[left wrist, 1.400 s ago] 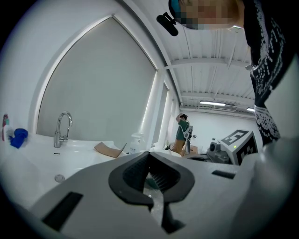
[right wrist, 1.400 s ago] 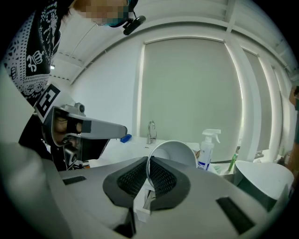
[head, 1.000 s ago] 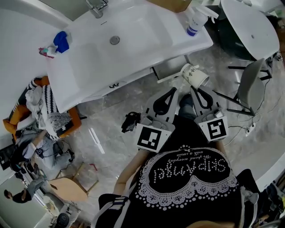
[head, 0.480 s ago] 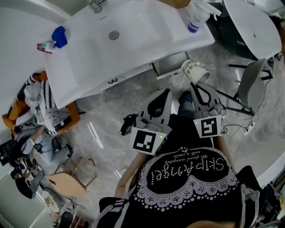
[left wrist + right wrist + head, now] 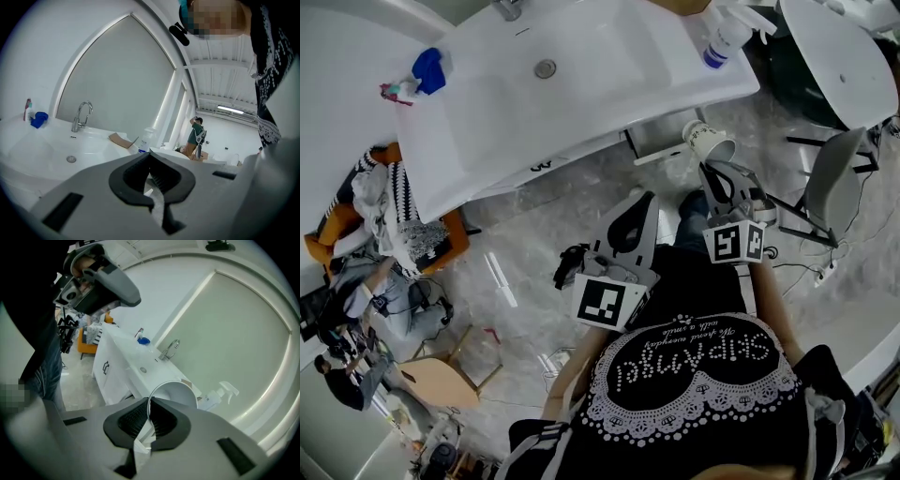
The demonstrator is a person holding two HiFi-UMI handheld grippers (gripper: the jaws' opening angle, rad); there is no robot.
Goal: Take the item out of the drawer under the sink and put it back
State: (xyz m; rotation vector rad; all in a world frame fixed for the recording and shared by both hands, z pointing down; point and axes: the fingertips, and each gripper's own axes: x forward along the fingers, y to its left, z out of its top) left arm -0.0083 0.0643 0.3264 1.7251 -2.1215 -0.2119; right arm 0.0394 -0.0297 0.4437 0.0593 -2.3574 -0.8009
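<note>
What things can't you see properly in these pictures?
- Inside the drawer: in the head view, the sink covers most of it. In the right gripper view, the cup and the right gripper block it.
- Print on the cup: head view, too small to read.
- Faucet: head view, cut off by the top edge.
- Spray bottle label: head view, too small to read.

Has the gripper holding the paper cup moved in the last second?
Yes. In the head view the right gripper, shut on the paper cup, has drawn closer to the sink front edge and shifted left of its corner, rolling as it went.
</note>
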